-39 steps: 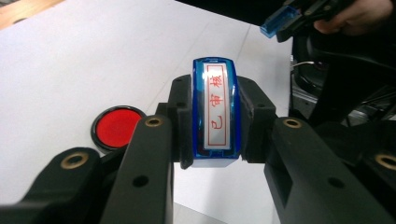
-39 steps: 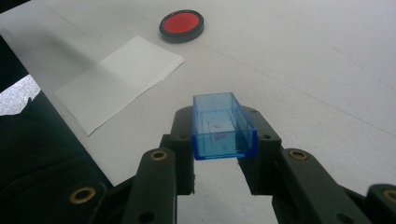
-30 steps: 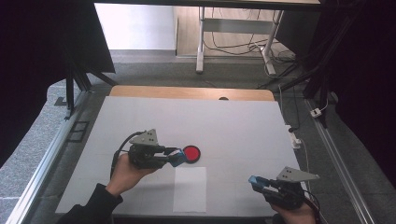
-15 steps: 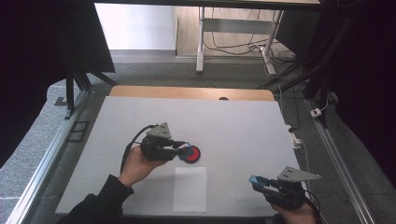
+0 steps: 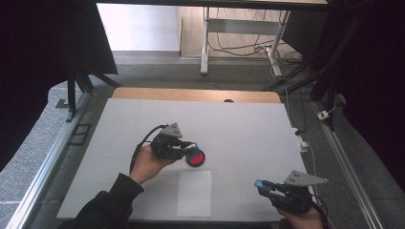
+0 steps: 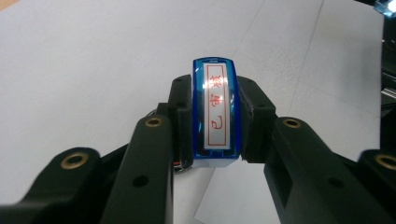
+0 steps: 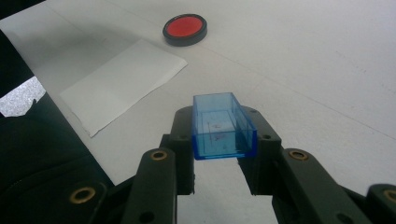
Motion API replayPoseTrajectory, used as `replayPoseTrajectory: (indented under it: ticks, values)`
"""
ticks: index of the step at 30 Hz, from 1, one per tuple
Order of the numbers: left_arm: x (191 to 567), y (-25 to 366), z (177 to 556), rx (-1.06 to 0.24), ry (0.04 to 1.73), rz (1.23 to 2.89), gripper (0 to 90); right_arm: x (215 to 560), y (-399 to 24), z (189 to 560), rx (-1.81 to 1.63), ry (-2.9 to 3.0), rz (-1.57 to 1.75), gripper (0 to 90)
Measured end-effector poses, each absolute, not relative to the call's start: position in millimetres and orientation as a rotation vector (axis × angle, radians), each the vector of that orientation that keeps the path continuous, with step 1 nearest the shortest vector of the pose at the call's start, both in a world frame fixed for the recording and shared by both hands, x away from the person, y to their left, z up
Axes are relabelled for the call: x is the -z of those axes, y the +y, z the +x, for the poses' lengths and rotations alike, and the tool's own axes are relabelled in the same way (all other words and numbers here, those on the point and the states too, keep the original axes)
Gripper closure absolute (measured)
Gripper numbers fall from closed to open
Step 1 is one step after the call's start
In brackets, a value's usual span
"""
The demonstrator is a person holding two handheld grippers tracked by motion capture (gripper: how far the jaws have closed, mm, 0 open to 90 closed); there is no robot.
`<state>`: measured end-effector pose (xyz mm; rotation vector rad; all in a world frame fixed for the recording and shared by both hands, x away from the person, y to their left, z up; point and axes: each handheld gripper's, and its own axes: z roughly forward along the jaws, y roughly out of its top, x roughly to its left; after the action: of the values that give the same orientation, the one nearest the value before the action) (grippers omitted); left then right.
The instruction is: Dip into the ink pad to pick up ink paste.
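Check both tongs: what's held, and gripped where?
Left tongs clamp a blue stamp by its two long sides, red-lettered face toward the camera. Right tongs clamp the stamp's clear blue cap by its side walls.

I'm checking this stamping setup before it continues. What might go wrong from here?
The left hand-held gripper holds the blue rectangular stamp at the round red ink pad; a tilted press might ink it unevenly. The white paper sheet lies loose, so it may slide when stamped. The right hand-held gripper pinches the clear blue plastic cap by one end; it could slip.
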<state>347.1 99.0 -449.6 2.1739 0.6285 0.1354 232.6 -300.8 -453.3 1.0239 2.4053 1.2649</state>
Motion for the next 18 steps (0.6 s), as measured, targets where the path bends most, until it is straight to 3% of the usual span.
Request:
replayPoseTrajectory:
  ticks: [18]
  values:
    - [470,84,368,-0.139,0.691,2.236,70.2,453,-301,233,-1.273,2.406,1.023,69.0]
